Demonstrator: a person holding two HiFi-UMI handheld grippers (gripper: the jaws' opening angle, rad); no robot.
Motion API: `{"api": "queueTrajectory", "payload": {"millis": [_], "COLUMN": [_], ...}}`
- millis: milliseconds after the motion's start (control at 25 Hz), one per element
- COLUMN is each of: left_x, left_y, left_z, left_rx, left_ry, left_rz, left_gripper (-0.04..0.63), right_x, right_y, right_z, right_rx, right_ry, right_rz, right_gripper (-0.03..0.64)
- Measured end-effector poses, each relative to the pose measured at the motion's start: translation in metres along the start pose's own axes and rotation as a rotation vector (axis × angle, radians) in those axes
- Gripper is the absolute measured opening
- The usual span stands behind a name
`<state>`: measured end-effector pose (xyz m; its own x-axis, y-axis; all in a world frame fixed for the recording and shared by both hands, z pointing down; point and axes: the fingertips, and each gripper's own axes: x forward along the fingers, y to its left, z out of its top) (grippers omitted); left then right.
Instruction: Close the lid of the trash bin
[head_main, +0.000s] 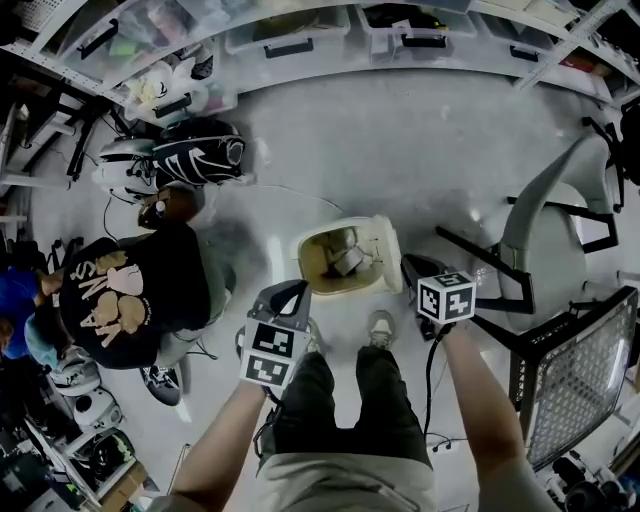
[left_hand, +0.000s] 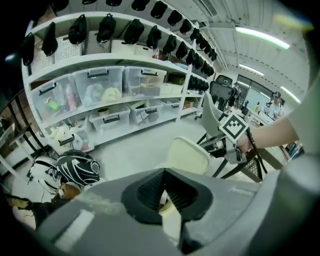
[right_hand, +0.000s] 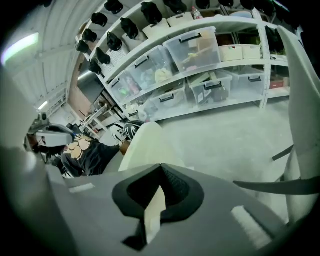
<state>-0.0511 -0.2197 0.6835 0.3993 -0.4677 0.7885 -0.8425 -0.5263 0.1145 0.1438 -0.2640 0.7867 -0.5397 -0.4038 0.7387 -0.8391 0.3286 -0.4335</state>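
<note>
The cream trash bin (head_main: 338, 262) stands on the floor just ahead of my feet, with rubbish inside. Its lid (head_main: 386, 250) is up, hinged on the bin's right side. My left gripper (head_main: 290, 297) is shut and empty, close to the bin's near left corner. My right gripper (head_main: 418, 268) is also shut and empty, just right of the raised lid. From the left gripper (left_hand: 167, 200) I see the lid (left_hand: 188, 156) upright, with the right gripper (left_hand: 215, 146) behind it. From the right gripper (right_hand: 157, 192) the lid (right_hand: 142, 144) rises directly ahead.
A person in a black printed T-shirt (head_main: 130, 292) crouches left of the bin. Helmets (head_main: 198, 152) lie on the floor beyond. Shelves with plastic boxes (head_main: 290, 35) line the back. A grey chair (head_main: 545, 225) and a mesh chair (head_main: 575, 385) stand to the right.
</note>
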Motion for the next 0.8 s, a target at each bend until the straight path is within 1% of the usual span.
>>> {"api": "queueTrajectory", "payload": {"millis": [80,160,240,280,400,480,600,720,800], "left_x": [0.000,0.000,0.000,0.002,0.011,0.017,0.031,0.042,0.046], "left_y": [0.004,0.009,0.017,0.022,0.038,0.045,0.054,0.059,0.063], "left_z": [-0.008,-0.016,-0.027,-0.035,-0.063,-0.081,-0.112,-0.141,-0.154], "left_rx": [-0.010,-0.026,-0.058,-0.079,-0.148,-0.187,-0.211,-0.226,-0.227], "left_ry": [0.015,0.024,0.033,0.041,0.085,0.103,0.116,0.141,0.149], "left_rz": [0.000,-0.002,-0.007,-0.007,0.001,-0.001,-0.002,-0.009,0.004], "left_gripper": [0.002,0.002,0.002,0.002,0.002,0.002,0.002,0.002,0.002], "right_x": [0.005,0.015,0.032,0.042,0.075,0.096,0.130,0.159,0.175], "right_y": [0.014,0.034,0.052,0.059,0.072,0.083,0.094,0.096,0.093], "right_z": [-0.004,-0.011,-0.021,-0.027,-0.046,-0.058,-0.075,-0.092,-0.104], "right_rx": [-0.014,-0.053,-0.087,-0.084,-0.030,-0.013,-0.036,-0.052,-0.056], "right_ry": [0.018,0.051,0.093,0.113,0.158,0.183,0.217,0.244,0.254], "right_rz": [0.029,0.069,0.091,0.093,0.090,0.106,0.118,0.106,0.090], "right_gripper": [0.003,0.003,0.003,0.003,0.003,0.003,0.003,0.003,0.005]}}
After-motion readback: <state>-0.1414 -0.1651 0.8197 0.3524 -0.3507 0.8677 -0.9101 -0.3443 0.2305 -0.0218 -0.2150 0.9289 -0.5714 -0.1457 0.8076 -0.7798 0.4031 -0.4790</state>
